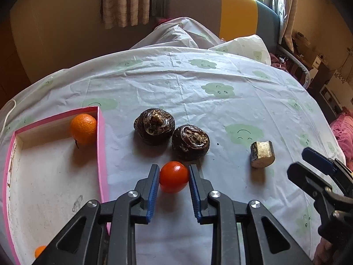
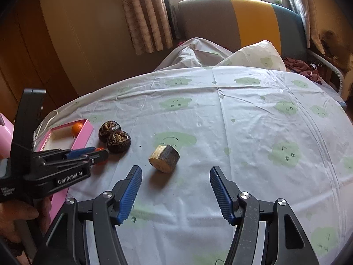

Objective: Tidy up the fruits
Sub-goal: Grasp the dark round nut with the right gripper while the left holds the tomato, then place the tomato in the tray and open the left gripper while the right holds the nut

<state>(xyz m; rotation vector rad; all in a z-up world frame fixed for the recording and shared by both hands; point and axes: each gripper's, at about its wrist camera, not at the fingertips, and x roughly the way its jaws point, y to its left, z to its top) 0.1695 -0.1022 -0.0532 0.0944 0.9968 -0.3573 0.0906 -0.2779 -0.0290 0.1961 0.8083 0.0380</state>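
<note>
A small red tomato (image 1: 173,176) rests on a desk (image 1: 198,101) covered with a pale cloth printed with green smiling clouds. The left gripper (image 1: 173,172) has its jaws closed on the tomato, one blue pad pressing each side of it. In the right wrist view the tomato shows only as a sliver of red behind that gripper's fingers.

Just beyond the tomato lie two dark brown, rough-skinned round fruits (image 1: 154,129) (image 1: 190,142), touching each other side by side; the nearer one sits close behind the tomato. To the right, apart from them, stands a short cut chunk (image 1: 262,154) with a dark rind and a pale, fibrous cut face.

To the left of the tomato is a shallow pink-rimmed box (image 1: 101,154) with a white floor. An orange (image 1: 83,128) sits in its far right corner, against the rim. A second bit of orange fruit (image 1: 40,251) peeps out at the box's near edge, mostly hidden by the gripper.

The right gripper (image 2: 175,183) hovers above the cloth with its jaws open and nothing between them; the cut chunk lies just ahead of them, slightly left of centre. A hand (image 2: 19,218) holds the left gripper's handle at the left edge of the right wrist view.

Behind the desk are a bed with a grey, yellow and teal headboard (image 1: 220,11), curtains and a bright window.
</note>
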